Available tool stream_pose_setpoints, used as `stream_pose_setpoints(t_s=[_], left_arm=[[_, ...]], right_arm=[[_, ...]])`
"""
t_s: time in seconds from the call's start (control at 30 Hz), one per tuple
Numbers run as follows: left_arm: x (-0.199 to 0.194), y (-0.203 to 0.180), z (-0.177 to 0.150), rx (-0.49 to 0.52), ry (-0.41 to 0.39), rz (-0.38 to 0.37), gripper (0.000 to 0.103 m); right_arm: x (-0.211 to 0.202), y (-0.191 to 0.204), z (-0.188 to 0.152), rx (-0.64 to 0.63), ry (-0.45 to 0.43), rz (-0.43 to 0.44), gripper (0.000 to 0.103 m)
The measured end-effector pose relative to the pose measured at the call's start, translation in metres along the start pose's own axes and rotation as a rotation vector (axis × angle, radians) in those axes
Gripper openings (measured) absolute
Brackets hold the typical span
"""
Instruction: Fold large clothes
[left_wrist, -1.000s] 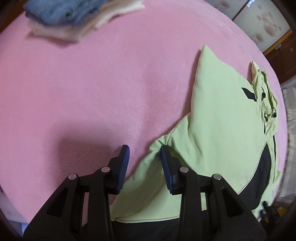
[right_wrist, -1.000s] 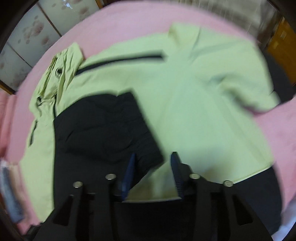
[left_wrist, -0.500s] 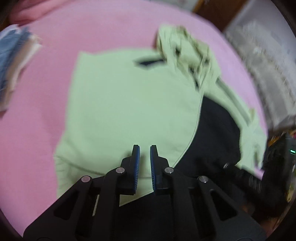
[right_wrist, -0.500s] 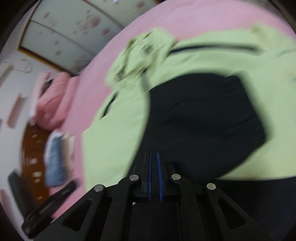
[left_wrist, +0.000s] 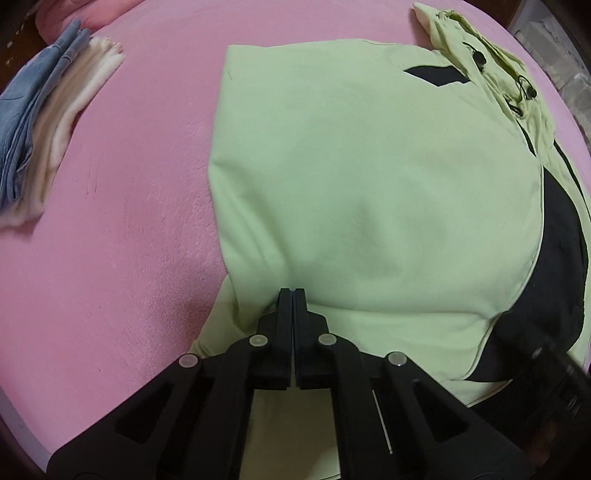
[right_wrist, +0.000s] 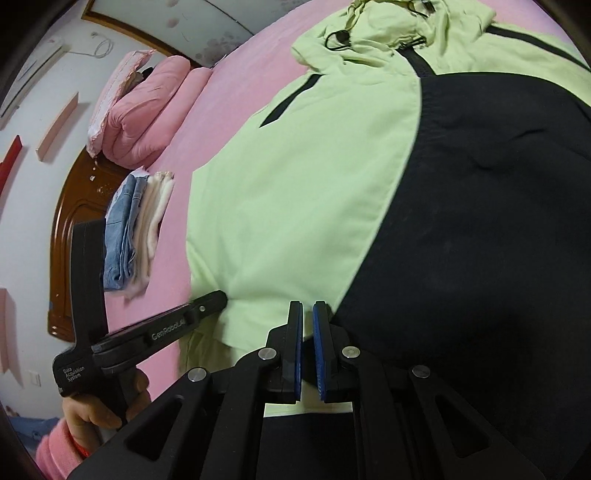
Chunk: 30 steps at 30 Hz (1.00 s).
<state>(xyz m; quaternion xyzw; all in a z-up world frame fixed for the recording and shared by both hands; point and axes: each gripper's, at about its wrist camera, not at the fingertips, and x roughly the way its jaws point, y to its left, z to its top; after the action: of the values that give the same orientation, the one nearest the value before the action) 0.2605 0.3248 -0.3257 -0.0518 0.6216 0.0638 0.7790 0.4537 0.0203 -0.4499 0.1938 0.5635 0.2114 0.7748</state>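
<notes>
Two tongs (left_wrist: 292, 291) (right_wrist: 307, 308) pinch one green-and-black jacket (left_wrist: 369, 177).

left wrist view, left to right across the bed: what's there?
Folded stack of denim and cream clothes → bare pink bedspread → light green body of the jacket → its black panel at the right edge.
</notes>
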Motion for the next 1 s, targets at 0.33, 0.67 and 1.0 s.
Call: stream_pose_setpoints(t_s=[0.33, 0.67, 1.0], left_arm=[[0.014, 0.019, 0.014, -0.009, 0.032, -0.049, 0.001], [-0.057, -0.015, 0.009, 0.124, -0.209, -0.185, 0.0], [0.018, -0.027, 0.089, -0.082, -0.14, -0.247, 0.0]], right_arm=[[-0.105, -0.12, -0.002, 0.073, -0.246, -0.421, 0.0], [-0.072, -0.058, 0.014, 0.233, -0.275, -0.096, 0.0], [0.055, 0.01, 0.064, 0.121, -0.074, 0.07, 0.0]])
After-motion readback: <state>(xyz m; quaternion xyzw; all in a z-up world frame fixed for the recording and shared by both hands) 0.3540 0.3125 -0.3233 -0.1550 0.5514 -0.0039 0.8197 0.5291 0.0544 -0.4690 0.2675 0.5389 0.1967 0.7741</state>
